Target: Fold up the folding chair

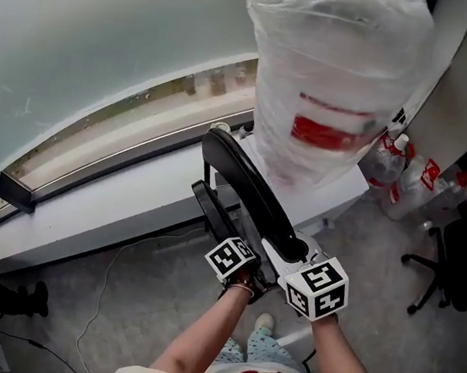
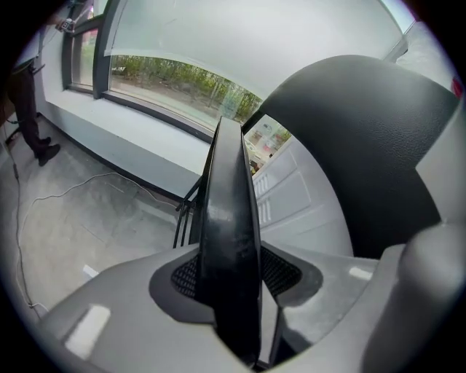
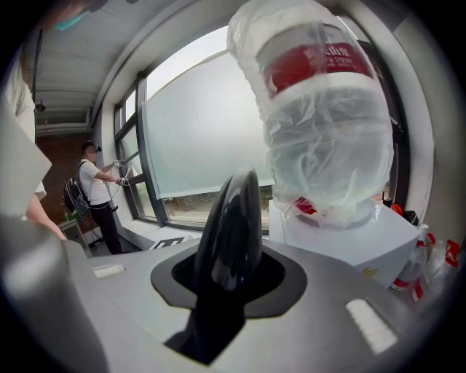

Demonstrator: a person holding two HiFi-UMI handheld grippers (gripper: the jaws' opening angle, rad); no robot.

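Gripping the folding chair [image 1: 249, 188] w/ both claws. The left gripper [image 2: 231, 288] is clamped on a thin black panel edge, and the right gripper [image 3: 222, 284] is clamped on the rounder glossy black panel beside it. Neither claw is empty.

Chair sits just in front of the white ledge [image 1: 129, 202], btwn ledge and person. Its far end reaches over the ledge's front edge. Thin black frame tubes run down toward the ledge's base, but can't tell if they touch the floor. Panels look close together, so prob mostly folded, not confirmed flat.

Risks:
- The panel is glossy and the pinch is only at its near end, so the chair could slip or pivot in the claws if swung fast.
- The far end is close to the wrapped jug [image 1: 333, 75] standing on the ledge. Pushing fwd or tipping right could knock it.
- The frame may spring back open if the panels aren't squeezed fully.
- A loose cable [image 1: 112, 268] lies on the floor below the ledge, so the legs could snag it when set down.

Orientation: the chair's long axis runs from the claws up and away to the ledge, far end pointing at the ledge/window, angled left in head view. Panels are edge-on to the left gripper.
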